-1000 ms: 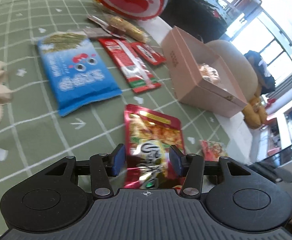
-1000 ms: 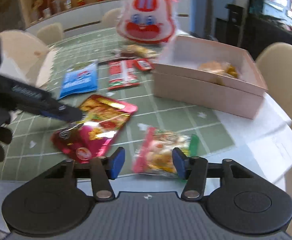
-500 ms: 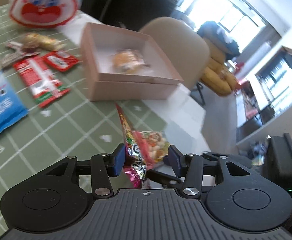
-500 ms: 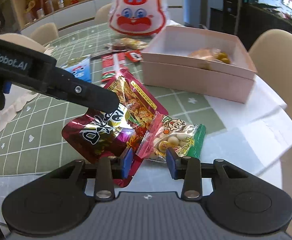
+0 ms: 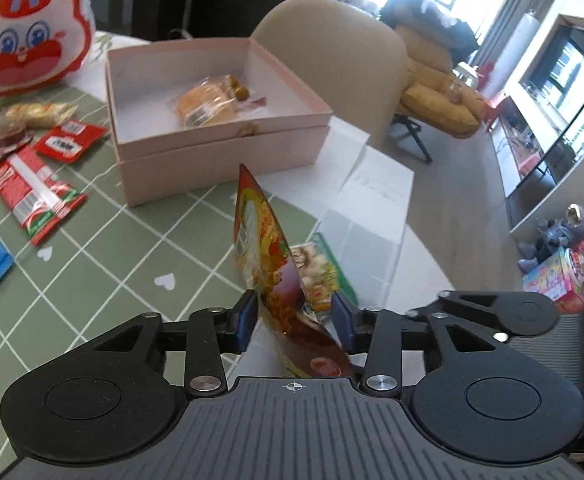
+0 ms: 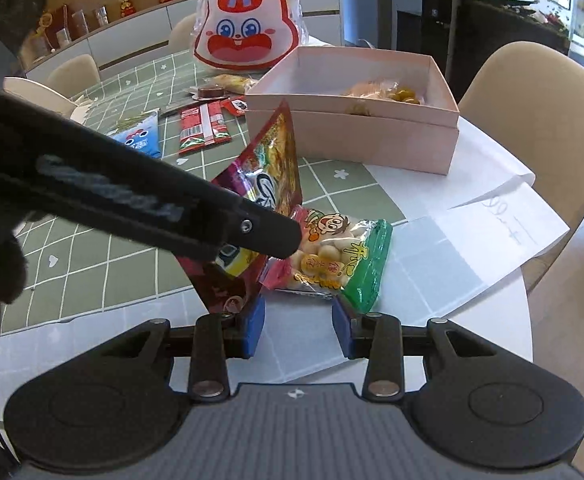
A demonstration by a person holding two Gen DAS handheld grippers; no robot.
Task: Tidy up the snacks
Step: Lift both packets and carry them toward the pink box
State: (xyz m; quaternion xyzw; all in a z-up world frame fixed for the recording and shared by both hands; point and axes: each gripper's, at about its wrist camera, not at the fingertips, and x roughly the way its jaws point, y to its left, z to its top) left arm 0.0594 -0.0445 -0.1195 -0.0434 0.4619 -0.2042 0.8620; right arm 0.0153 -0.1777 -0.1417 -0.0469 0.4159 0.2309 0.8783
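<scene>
A red foil snack pouch (image 5: pixel 266 240) stands on edge above the green checked tablecloth (image 5: pixel 112 272), between the jaws of my left gripper (image 5: pixel 295 320). Those jaws are closing, but a gap still shows beside the pouch. In the right wrist view a black finger of the left gripper (image 6: pixel 252 228) lies across the tilted pouch (image 6: pixel 276 164). A clear pack of round snacks with a green end (image 6: pixel 332 256) lies flat just ahead of my right gripper (image 6: pixel 297 330), which is open and holds nothing. The pink box (image 5: pixel 220 160) behind holds a wrapped bun (image 5: pixel 208 104).
A rabbit-face bag (image 6: pixel 248 28), red sachets (image 5: pixel 36 192) and a blue pack (image 6: pixel 140 136) lie further back on the table. White paper (image 6: pixel 472 240) hangs over the rounded table edge at right. A beige chair (image 6: pixel 532 92) stands behind the box.
The left gripper rolled and swung right toward the box. The red pouch went from lying flat to standing on edge, and the left jaws narrowed. The right gripper came closer to the green-ended pack.
</scene>
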